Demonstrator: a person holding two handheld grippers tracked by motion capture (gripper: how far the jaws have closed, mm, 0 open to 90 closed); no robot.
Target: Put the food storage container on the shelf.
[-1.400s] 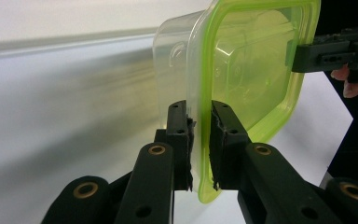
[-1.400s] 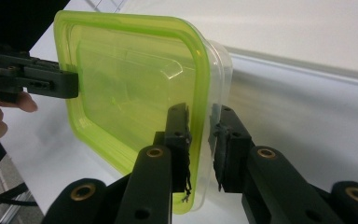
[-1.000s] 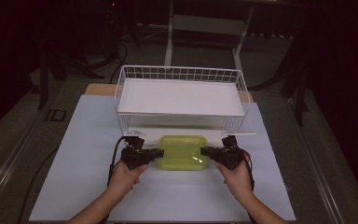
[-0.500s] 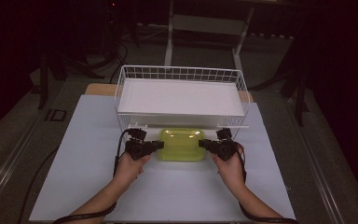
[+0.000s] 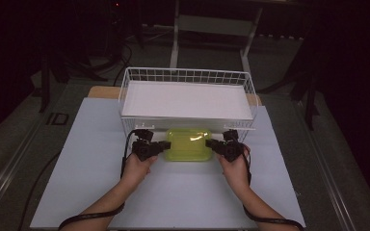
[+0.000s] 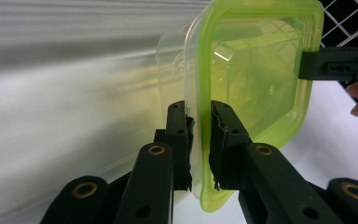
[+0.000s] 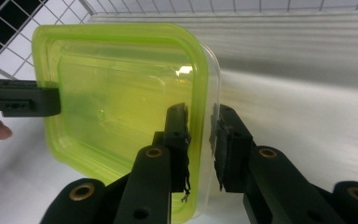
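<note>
Gripping the green-lidded container [image 5: 189,144] from both short ends, I have it pinched at the lower middle of the high view, just in front of the white wire basket [image 5: 188,76]. My left gripper [image 5: 160,146] is clenched on the lid's rim at the container's left end; in the left gripper view the two black pads [image 6: 185,135] squeeze the lime lid edge and the clear wall beneath it. My right gripper [image 5: 214,143] does the same at the opposite end — its pads [image 7: 181,130] bite the rim with the clear tub's lip between them.

What the coming move turns on, as I judge it: the container's long axis runs left to right across the frame, parallel to the basket's near wall, and the basket lies straight up-frame of the container, its front wire nearly touching the container's far edge. So the tub would have to rise over that wall before going in (whether it sits on the white sheet [image 5: 77,168] or hangs just above it, I cannot tell). Both hands are about equally near the basket — neither leads.

Brands, labels, writing: none that I can read on the lid, the tub or the basket. The translucent lid shows only a glare spot and moulded ridges.
</note>
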